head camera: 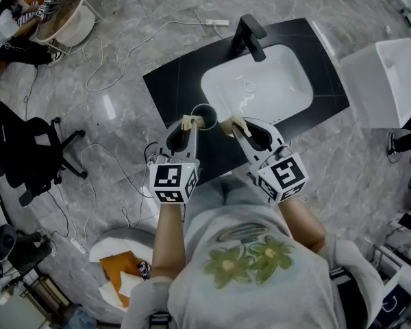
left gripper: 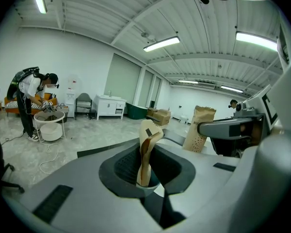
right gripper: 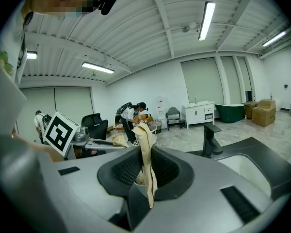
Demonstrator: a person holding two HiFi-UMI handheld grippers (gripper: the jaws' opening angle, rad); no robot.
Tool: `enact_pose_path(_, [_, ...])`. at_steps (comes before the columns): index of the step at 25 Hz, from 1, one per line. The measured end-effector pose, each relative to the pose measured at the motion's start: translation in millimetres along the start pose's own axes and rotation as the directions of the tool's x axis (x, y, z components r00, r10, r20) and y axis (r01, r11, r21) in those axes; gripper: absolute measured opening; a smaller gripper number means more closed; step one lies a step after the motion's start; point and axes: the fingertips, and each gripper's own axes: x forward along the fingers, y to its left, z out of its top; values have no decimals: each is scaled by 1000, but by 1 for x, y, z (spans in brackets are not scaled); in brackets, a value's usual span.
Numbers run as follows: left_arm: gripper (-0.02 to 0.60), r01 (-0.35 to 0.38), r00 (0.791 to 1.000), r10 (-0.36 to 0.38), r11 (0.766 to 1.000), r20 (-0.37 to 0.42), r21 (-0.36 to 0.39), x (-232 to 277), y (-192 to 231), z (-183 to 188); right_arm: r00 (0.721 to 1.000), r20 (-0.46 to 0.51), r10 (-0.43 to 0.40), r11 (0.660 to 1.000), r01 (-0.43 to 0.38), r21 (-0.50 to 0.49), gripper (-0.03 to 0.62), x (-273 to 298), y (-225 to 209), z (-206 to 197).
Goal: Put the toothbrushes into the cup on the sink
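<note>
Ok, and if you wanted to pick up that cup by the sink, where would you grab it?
Probably by the rim, coming straight down from above. The cup stands upright on the black counter with its round mouth open upward, so one finger could go inside and one outside, pinching the wall.

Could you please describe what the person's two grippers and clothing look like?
The left gripper and right gripper are matching grey shells with dark ribbed lining. Each carries a white cube printed with black square markers. No cables show. The person wears a light grey T-shirt with a green flower print and short sleeves.
</note>
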Motion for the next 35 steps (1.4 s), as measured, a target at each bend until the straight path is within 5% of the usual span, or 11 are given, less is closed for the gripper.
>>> enact_pose_path(35, [51, -3, 994, 5, 1000, -107, 22, 19, 2, -42, 1000, -6, -3, 1000, 3, -4, 77, -3, 10, -3])
